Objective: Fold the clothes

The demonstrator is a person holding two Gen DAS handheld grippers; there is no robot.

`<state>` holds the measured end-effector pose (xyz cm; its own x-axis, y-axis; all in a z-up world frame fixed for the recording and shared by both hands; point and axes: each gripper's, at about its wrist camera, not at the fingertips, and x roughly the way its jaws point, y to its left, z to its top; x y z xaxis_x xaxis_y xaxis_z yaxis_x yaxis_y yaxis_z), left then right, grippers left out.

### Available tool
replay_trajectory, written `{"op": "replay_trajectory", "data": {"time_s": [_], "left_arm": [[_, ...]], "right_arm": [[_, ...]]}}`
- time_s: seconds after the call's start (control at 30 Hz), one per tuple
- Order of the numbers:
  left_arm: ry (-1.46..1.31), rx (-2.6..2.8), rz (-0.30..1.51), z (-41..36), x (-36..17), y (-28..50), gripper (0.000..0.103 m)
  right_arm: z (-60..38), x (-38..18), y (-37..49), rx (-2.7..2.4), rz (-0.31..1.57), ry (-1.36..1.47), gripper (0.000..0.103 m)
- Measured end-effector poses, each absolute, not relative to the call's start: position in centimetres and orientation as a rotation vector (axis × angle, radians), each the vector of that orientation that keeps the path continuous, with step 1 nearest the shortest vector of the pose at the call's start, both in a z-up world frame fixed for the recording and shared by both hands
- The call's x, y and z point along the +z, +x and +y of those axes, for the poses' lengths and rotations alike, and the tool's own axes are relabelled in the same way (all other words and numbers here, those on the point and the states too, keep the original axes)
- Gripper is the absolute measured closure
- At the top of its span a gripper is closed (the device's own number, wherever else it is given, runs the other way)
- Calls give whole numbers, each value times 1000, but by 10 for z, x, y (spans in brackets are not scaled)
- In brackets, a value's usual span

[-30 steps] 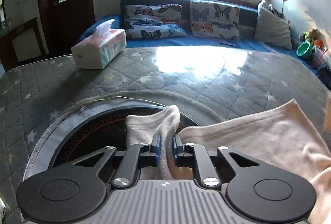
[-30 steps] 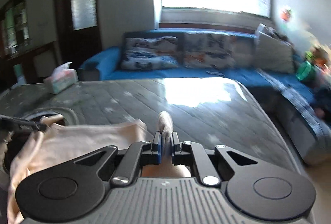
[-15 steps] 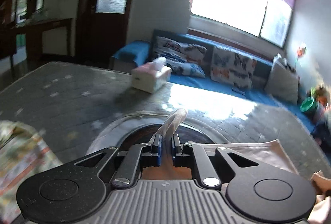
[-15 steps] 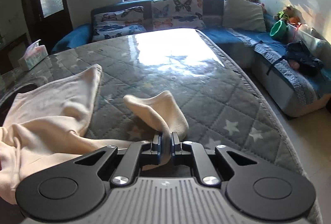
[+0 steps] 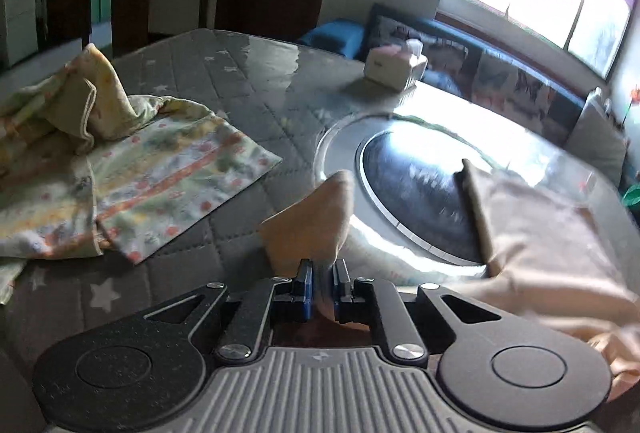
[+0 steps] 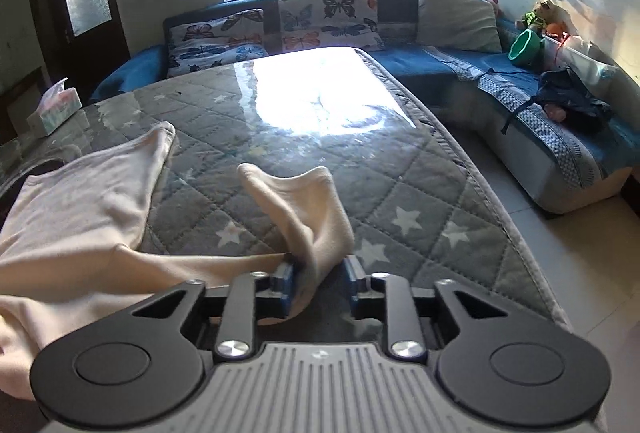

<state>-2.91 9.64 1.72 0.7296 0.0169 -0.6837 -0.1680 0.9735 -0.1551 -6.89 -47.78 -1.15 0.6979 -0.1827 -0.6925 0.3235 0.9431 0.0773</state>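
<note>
A beige garment (image 5: pixel 540 233) lies spread over the grey star-quilted table (image 6: pixel 400 193). One corner of it (image 5: pixel 312 225) sticks up between the narrow pads of my left gripper (image 5: pixel 323 281), which still grips the cloth while its jaws start opening. In the right wrist view the garment (image 6: pixel 80 201) lies to the left, and another corner (image 6: pixel 312 209) stands up between the jaws of my right gripper (image 6: pixel 318 281). Those jaws are opening: the cloth leans on the left pad, and the right pad is clear of it.
A pile of patterned yellow-green clothes (image 5: pixel 120 185) lies on the table's left part. A round glass turntable (image 5: pixel 412 193) sits mid-table, partly under the garment. A tissue box (image 5: pixel 394 67) stands at the far edge. The table's right edge (image 6: pixel 500 225) drops to the floor by a blue sofa (image 6: pixel 440 65).
My left gripper has swung left with its cloth corner, bringing the patterned clothes into view. My right gripper sank toward the table, and its jaws have parted from the corner they pinched.
</note>
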Motion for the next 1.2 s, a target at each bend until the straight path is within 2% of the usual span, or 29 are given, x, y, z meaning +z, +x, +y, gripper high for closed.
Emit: {"op": "replay_trajectory", "data": {"time_s": [0.07,0.2,0.3,0.53,0.83,0.93,1.03,1.07,1.1,1.2], "left_arm": [[-173,107,757,94,17,-32,86],[-132,93,738,92,26,-46,81],[-103,35,716,82,34,-52,69],[-75,-222,682,24,43,-50,58],[-3,-519,730,-68,37,-34,58],[26,-576,740,-87,34,-32,58],[37,-628,753,-96,29,-32,58],[37,-640,761,-99,26,-32,58],[41,-647,767,-101,25,-33,58],[45,-658,783,-103,20,-34,60]], "right_arm": [[-479,-11,-73,-284,754,205,68],[-480,-8,-86,-261,764,208,62],[-482,-3,-92,-259,764,200,56],[-484,13,-83,-256,708,164,56],[-470,11,-34,-193,721,92,58],[-466,2,-12,-190,767,43,63],[-466,-9,2,-195,810,5,77],[-467,-12,5,-200,817,-6,89],[-467,-12,4,-205,811,-15,95],[-469,1,-12,-236,735,-33,99]]}}
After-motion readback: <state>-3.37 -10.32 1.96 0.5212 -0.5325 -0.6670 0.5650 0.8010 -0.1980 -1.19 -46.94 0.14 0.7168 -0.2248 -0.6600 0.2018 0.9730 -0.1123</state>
